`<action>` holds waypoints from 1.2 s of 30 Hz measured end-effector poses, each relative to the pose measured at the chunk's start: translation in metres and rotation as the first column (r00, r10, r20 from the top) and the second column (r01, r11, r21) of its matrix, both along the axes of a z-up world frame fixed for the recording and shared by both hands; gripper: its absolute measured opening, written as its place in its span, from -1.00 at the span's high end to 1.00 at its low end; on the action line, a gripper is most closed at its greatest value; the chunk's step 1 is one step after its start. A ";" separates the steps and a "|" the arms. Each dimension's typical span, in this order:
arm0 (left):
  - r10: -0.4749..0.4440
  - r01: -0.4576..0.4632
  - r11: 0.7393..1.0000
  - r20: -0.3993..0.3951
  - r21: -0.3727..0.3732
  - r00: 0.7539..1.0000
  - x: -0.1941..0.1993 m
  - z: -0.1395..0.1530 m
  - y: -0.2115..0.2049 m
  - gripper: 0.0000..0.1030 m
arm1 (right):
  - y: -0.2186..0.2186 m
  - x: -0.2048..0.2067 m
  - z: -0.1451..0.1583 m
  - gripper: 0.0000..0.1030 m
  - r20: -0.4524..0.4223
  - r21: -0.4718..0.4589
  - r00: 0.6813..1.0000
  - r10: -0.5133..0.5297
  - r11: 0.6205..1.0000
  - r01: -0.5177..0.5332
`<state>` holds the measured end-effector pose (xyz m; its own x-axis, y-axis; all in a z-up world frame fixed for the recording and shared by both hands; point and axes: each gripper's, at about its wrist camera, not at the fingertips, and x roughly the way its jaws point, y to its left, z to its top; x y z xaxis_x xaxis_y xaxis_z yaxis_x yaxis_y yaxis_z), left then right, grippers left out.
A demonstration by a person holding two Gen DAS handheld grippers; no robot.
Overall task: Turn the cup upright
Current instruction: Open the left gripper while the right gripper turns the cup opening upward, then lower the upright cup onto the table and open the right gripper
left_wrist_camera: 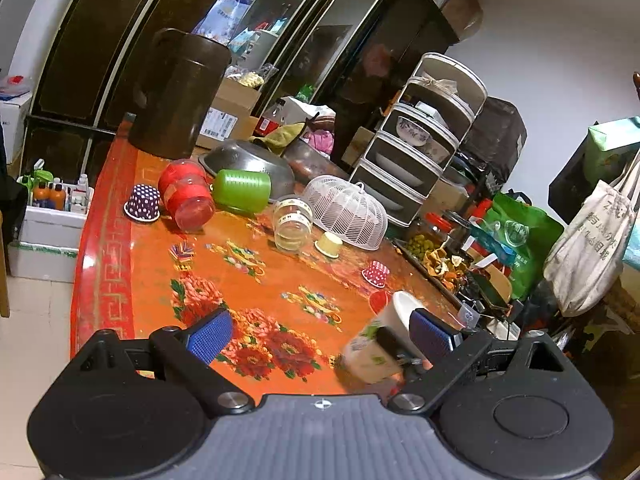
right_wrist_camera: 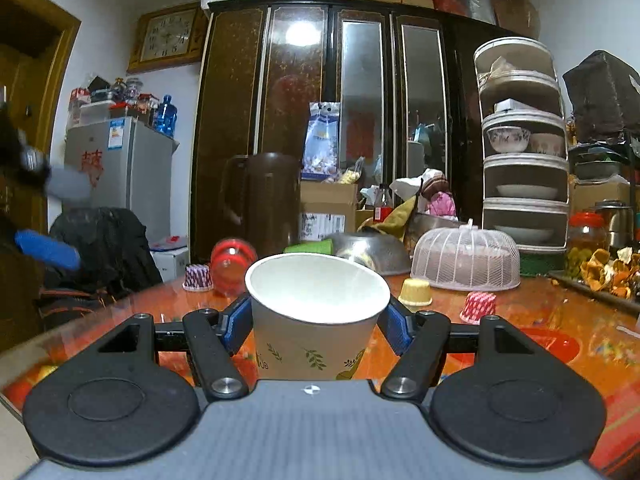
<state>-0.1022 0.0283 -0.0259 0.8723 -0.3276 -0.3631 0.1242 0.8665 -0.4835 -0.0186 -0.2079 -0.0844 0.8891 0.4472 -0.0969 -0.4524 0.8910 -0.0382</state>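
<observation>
- Right gripper (right_wrist_camera: 318, 318) clamps the paper cup (right_wrist_camera: 316, 316) between its blue fingers (right_wrist_camera: 237, 322), mouth up, centre of frame, above the orange desk (right_wrist_camera: 540, 304).
- Left gripper (left_wrist_camera: 320, 334) hangs with fingers spread wide, holding nothing; the cup (left_wrist_camera: 380, 344) shows at lower right.

Warm indoor light, glare on cabinet doors (right_wrist_camera: 298, 36), fisheye-bent edges, slight blur.
</observation>
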 end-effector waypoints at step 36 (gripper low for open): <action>0.062 -0.044 0.923 -0.035 0.382 0.997 -0.006 -0.004 -0.020 -1.00 | -0.026 -0.039 0.059 -0.98 -0.410 -0.013 0.911 -0.037 0.999 0.035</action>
